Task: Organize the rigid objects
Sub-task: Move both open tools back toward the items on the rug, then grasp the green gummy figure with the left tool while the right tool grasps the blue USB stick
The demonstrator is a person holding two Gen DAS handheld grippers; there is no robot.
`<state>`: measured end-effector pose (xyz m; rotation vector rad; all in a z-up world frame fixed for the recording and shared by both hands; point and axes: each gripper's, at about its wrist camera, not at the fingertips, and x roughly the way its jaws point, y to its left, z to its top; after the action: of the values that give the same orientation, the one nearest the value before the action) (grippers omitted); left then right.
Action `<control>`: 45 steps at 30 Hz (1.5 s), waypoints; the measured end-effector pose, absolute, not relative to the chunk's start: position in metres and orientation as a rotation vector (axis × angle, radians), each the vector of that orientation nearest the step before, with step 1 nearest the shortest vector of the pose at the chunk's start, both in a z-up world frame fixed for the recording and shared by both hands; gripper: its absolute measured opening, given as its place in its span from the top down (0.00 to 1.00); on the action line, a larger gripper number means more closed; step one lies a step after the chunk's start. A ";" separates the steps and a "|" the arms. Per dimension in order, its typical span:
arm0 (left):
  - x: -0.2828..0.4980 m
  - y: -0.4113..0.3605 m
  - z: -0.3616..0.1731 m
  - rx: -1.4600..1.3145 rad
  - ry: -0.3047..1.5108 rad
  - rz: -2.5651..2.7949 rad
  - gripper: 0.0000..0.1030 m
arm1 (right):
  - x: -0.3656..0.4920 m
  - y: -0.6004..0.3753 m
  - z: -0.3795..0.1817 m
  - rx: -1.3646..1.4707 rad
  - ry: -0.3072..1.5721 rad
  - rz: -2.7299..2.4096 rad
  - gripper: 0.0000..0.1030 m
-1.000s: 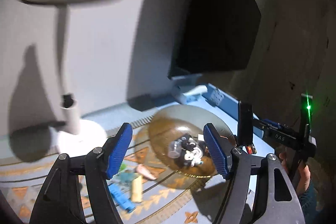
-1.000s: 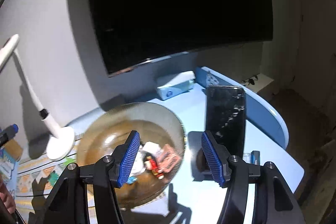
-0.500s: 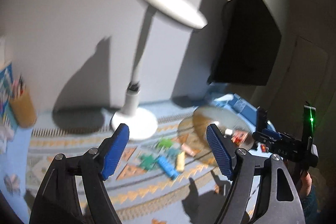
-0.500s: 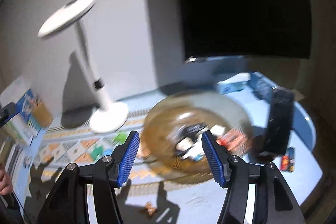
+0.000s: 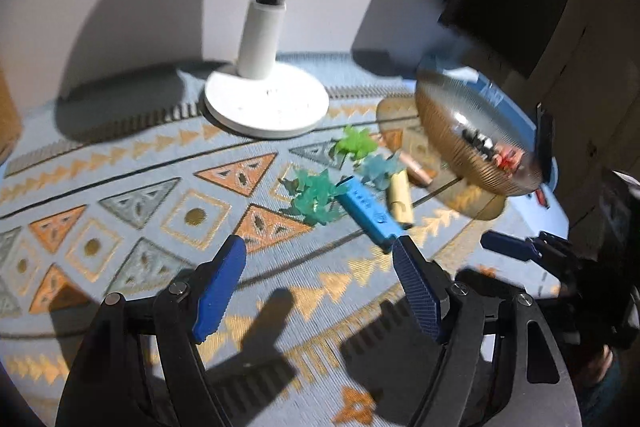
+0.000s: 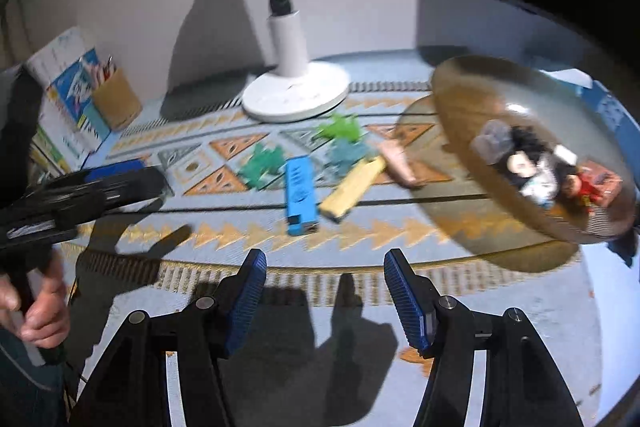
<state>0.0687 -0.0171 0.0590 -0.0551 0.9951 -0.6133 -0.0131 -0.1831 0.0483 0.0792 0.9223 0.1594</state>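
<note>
Loose pieces lie on a patterned mat (image 5: 160, 187): a blue block (image 5: 366, 213), a yellow block (image 5: 400, 199), a pink piece (image 5: 414, 167) and three green and teal toys (image 5: 316, 195). My left gripper (image 5: 318, 247) hovers open just short of the blue block, nothing between its fingers. In the right wrist view the blue block (image 6: 299, 193) and yellow block (image 6: 352, 189) lie ahead of my open, empty right gripper (image 6: 326, 259). A glass bowl (image 6: 472, 99) at the right holds several small toys, among them a mouse figure (image 6: 524, 167).
A white lamp base (image 6: 296, 95) stands behind the pieces. A pencil cup (image 6: 116, 99) and a printed box (image 6: 64, 99) sit at the back left. The left gripper (image 6: 92, 187) and a hand (image 6: 36, 307) fill the left edge. A dark monitor hangs at upper right.
Both views have swung down and to the left, from the bowl and monitor to the pieces on the mat. Both grippers have come lower and closer to the mat, still empty.
</note>
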 end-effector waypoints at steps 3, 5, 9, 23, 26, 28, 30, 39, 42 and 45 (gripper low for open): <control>0.085 -0.029 0.046 -0.023 1.019 -0.621 0.29 | -0.005 -0.175 0.033 0.106 0.955 0.194 0.45; 0.094 -0.036 0.038 0.003 1.033 -0.616 0.31 | 0.001 -0.172 0.024 0.120 0.976 0.195 0.49; 0.104 -0.047 0.025 0.052 1.050 -0.615 0.36 | 0.013 -0.169 0.010 0.139 1.006 0.172 0.52; 0.122 -0.075 0.013 0.109 1.042 -0.665 0.61 | 0.042 -0.160 0.006 0.070 0.949 0.084 0.58; 0.119 -0.078 0.014 0.106 1.035 -0.682 0.69 | 0.045 -0.157 0.006 0.042 0.945 0.079 0.68; 0.116 -0.079 0.015 0.117 1.021 -0.669 0.69 | 0.047 -0.155 0.005 0.044 0.940 0.089 0.74; 0.114 -0.074 0.019 0.113 1.010 -0.643 0.69 | 0.044 -0.155 0.006 0.049 0.938 0.102 0.76; 0.071 -0.030 0.045 -0.040 0.999 -0.600 0.69 | -0.009 -0.167 0.010 0.036 0.958 0.150 0.76; 0.050 -0.025 0.042 -0.068 1.010 -0.591 0.69 | -0.036 -0.172 0.011 0.014 0.966 0.152 0.76; 0.029 -0.028 0.039 -0.071 1.005 -0.582 0.69 | -0.062 -0.177 0.008 -0.009 0.979 0.160 0.76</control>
<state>0.0294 -0.0275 0.0393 -0.0708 1.0052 -0.5821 -0.0619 -0.1765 0.0084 -0.0089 0.9785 0.1596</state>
